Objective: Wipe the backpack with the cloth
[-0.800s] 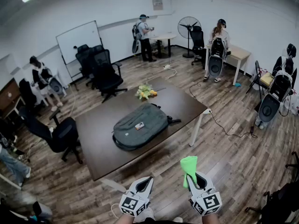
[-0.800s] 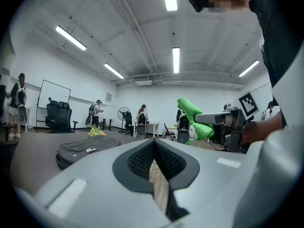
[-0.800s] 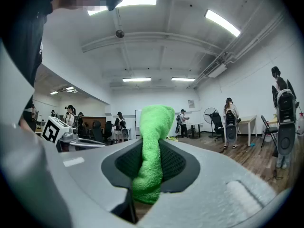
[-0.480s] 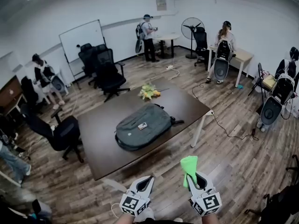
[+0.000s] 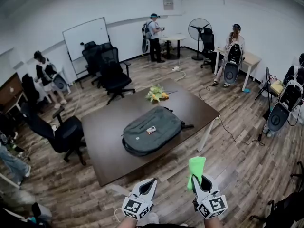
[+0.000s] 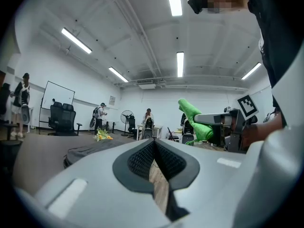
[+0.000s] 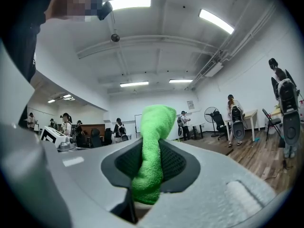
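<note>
The approach to the wipe is judged to be the step in hand: the green cloth (image 5: 196, 167) is pinched upright between the jaws of the right gripper (image 5: 201, 181) at the lower right of the head view, its free end standing above them, while the jaws of the left gripper (image 5: 147, 187), at lower centre, are pressed together on nothing. Both grippers are held over the wooden floor, well apart from the grey backpack (image 5: 153, 136), which lies flat at the middle of the dark table (image 5: 105, 132) in the centre of the frame. The backpack's long axis is set diagonally, from lower left to upper right, with the rounded end toward the lower left and a black strap trailing at the right-hand end. No wiping is seen to be begun. The next move is judged to call for the cloth to be carried forward past the near table edge and lowered onto the backpack's upper face.
</note>
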